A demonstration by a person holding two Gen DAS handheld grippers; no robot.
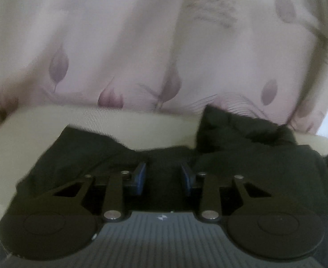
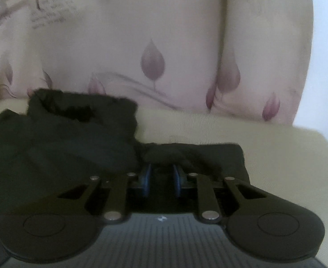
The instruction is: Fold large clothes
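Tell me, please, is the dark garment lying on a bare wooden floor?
No, the dark green fabric garment lies on a cream ribbed cushion before pale curtains printed with purple leaves.

We see a plain black fabric garment (image 1: 242, 163) lying on a pale cream ribbed cushion (image 1: 110, 120). Behind the cushion hangs a pinkish-white curtain (image 2: 123, 51) printed with mauve teardrop buds and thin grey stems. The black left tool (image 1: 164, 177) and right tool (image 2: 161, 179) carry blue pads (image 1: 141, 176).
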